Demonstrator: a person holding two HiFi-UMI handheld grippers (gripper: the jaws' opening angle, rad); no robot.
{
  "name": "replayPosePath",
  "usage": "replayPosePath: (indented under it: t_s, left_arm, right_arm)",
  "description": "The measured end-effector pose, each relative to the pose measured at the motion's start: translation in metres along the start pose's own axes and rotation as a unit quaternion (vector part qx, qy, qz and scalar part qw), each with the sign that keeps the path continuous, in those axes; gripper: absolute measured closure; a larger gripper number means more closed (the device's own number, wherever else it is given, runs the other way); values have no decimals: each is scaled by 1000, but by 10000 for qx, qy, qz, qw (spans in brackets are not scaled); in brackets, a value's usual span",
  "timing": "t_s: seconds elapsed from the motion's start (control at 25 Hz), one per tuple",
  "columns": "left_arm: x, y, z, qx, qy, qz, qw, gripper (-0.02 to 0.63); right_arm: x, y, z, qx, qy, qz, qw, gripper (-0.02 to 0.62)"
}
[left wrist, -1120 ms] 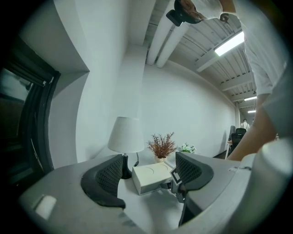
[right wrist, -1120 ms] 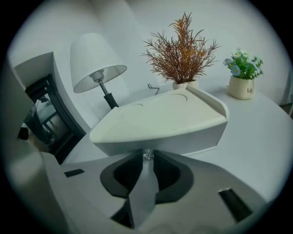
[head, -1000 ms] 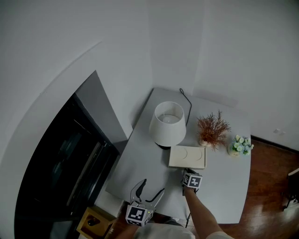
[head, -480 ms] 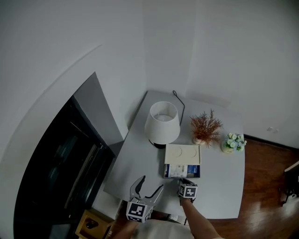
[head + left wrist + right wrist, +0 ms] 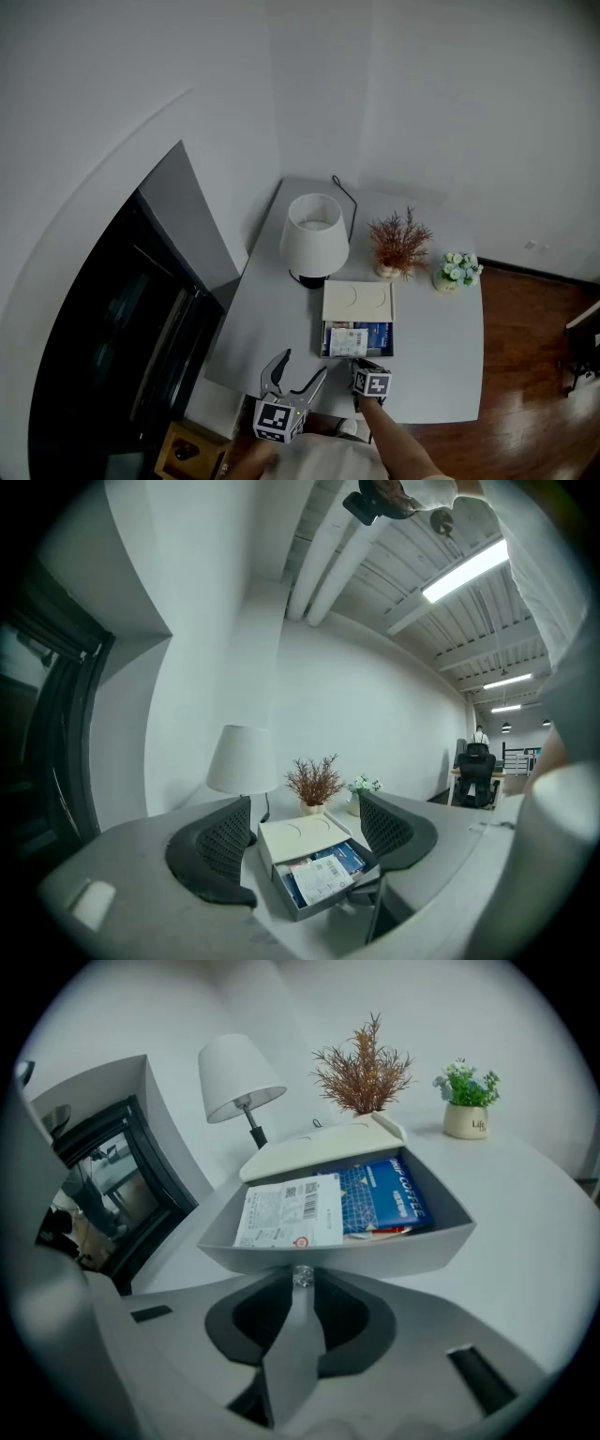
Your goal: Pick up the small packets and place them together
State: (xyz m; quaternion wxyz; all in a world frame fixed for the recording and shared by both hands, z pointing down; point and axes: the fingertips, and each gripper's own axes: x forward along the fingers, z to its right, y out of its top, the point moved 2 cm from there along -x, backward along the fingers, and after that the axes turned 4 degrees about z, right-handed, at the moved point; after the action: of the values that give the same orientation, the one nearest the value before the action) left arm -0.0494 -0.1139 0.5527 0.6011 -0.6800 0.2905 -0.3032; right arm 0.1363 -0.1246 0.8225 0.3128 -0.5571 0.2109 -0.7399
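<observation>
Grey drawer (image 5: 375,1252) of the cream box (image 5: 357,300): stands drawn out toward the near edge of the white table (image 5: 441,366); holds both small packets side by side. White barcode packet (image 5: 291,1211): lies flat at the drawer's left, its edge over the blue coffee packet (image 5: 386,1194) at the right.

Right gripper (image 5: 302,1286): sits low at the drawer front, jaws pinched together on the small clear knob (image 5: 302,1275).

Left gripper (image 5: 307,841): hovers at the table's near edge, left of the drawer, jaws spread wide, grips nothing, points toward the box.

Behind the box: white lamp (image 5: 314,239), reddish dried plant (image 5: 398,244), small flower pot (image 5: 455,272), in a row from left to right.
</observation>
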Motion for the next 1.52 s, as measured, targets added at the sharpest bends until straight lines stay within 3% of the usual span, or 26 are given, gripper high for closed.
replayPosePath:
  t_s: [0.16,0.36,0.4,0.52,0.6,0.8,0.96,1.0,1.28,1.4,1.52]
  left_arm:
    - [-5,1,1,26,6,25,10000,256]
    - [-9,2,-2,38,31,68,10000,256]
    - [-9,3,-2,40,27,74,10000,256]
    - [-9,6,0,36,12,108,9999,255]
    - [-9,6,2,29,-1,125,9999,256]
    - [-8,8,3,38,-6,161,9999,255]
    - [-8,11,1,51,28,194,9998,256]
    - [-8,12,1,62,38,208,9998,256]
    - [-13,19,-6,191,211,303,9991,255]
    - [-16,22,-8,283,361,375,9982,245]
    - [-19,26,-9,349,510,453,9971,238]
  right_arm:
    - [-10,5,7,-186,143,68,9997,478]
    - [-64,25,-3,19,550,1115,9922,477]
    - [-77,35,-10,124,780,1450,9863,462]
    - [-119,75,-34,462,1624,2425,9554,272]
    - [-147,101,-46,385,1880,2915,9371,259]
    - [-202,150,-59,-168,1903,3679,9100,259]
    - [-233,168,-52,-396,1546,4016,9018,258]
    - [-239,171,-50,-472,1404,4070,9013,185]
    - [-281,177,-47,-1499,-42,4375,8866,164]
    - [-291,172,-48,-1476,-594,4413,8832,164]
    - [-287,165,-50,-1280,-616,4332,8900,166]
